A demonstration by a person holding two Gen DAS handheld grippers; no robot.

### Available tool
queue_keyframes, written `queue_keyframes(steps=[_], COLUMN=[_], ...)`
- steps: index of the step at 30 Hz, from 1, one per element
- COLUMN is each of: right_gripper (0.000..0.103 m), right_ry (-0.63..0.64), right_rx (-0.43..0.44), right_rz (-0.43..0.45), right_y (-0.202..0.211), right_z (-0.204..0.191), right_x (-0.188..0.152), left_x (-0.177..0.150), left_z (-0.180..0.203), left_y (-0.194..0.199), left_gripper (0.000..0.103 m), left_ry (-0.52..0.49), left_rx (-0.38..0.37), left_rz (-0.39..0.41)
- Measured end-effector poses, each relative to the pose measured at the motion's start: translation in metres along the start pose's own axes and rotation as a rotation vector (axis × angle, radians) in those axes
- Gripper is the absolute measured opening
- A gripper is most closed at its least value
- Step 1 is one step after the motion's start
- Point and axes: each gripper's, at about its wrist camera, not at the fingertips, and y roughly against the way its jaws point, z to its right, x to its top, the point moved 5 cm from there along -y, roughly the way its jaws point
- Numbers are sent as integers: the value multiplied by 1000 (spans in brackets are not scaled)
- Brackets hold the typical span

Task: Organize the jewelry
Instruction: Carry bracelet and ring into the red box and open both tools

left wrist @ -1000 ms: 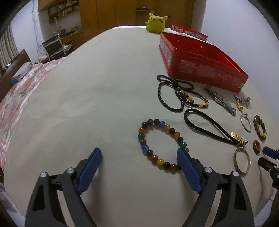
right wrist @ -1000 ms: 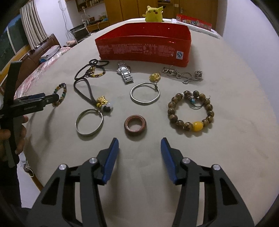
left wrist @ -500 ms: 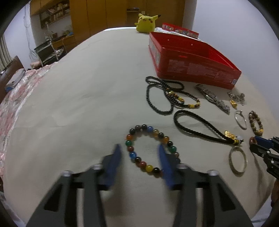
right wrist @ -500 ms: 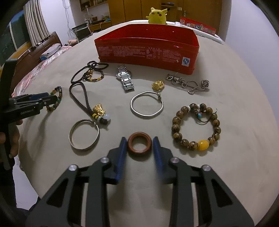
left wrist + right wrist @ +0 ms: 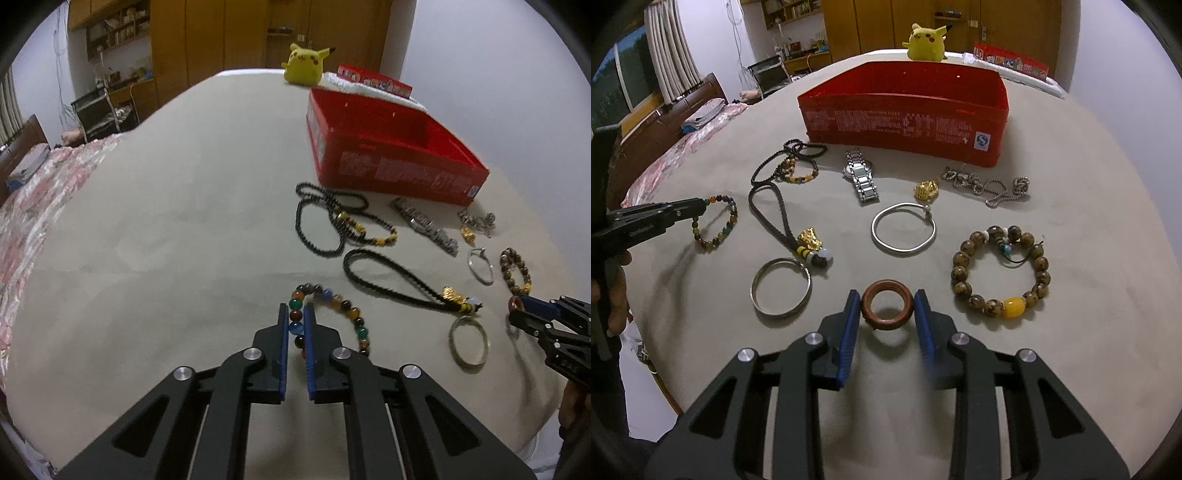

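Now, left wrist view first: the left gripper sits at lower centre, its blue pads having just closed on the near-left arc of the bead bracelet. That bracelet's loop stretches up and right from the pads, its far side draped toward the lower right. Right of it lie a black cord with a gold charm, a metal bangle, and further up a black bead necklace, a watch and the red box in the upper right. At the right edge the right gripper carries a brown ring.

Right wrist view: the right gripper at lower centre has its pads narrowed onto the brown ring, which lies flat between them, hole facing up, its shadow falling on the table below. A silver bangle and a wooden bead bracelet lie just beyond; the red box stands at upper centre, nothing between. At left, the left gripper holds the bead bracelet.
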Motion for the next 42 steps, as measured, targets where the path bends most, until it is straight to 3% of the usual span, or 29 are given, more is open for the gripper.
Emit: queue_keyframes(steps=[14,26,33,42], right_gripper=[29,29,29,29], right_ry=[-12,55,84,83], right_rx=[12,9,9,26], right_rz=[72,112,104,45], right_y=[41,56,42,-4], right_z=[10,28,46,75], right_x=[20,70,114,173], left_x=[32,78,119,185], left_z=[28,54,75,98], left_y=[48,56,51,15], left_gripper=[7,7,7,7], left_ry=[-65,-139,-190,-234], left_rx=[-37,-84,-129,-157], left_rz=[106,150,168,179])
